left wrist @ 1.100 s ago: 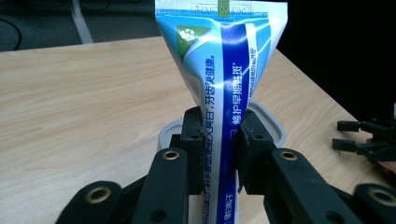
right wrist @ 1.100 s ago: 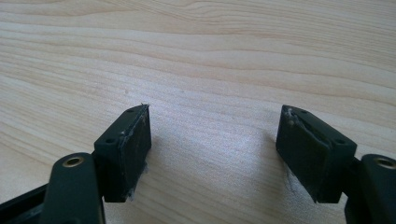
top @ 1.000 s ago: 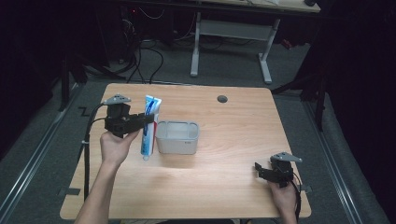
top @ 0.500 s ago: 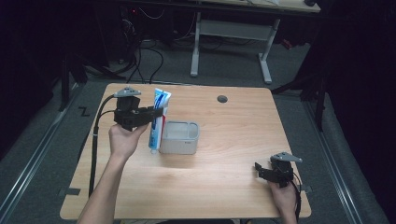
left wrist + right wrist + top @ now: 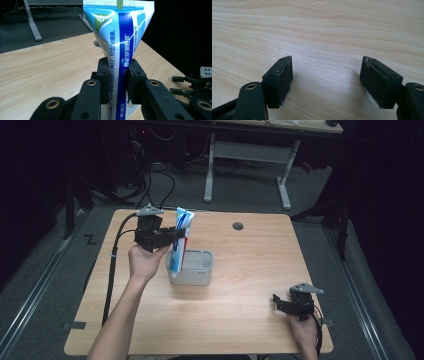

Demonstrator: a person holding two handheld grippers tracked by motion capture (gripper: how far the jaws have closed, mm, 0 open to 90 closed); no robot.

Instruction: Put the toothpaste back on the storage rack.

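Blue-and-white toothpaste tube [image 5: 181, 237] stands nearly upright, clamped around its middle between the jaws of the left gripper [image 5: 172, 236]. In the left gripper view the tube [image 5: 121, 45] rises between the two black pads [image 5: 104, 80], its flat crimped end at the top and its lower part dropping out of sight below the jaws. From the high view, the tube's bottom end dips into the left side of a grey tub [image 5: 199, 273] on the wooden table [image 5: 240, 320]; whether it touches the tub's floor cannot be told. The left hand [image 5: 145, 262] holds the gripper just beside the tub. The right gripper [image 5: 280, 304] rests low near the table's front right corner, well apart from the tube, jaws spread wide over bare wood [image 5: 324, 37] with nothing between them.
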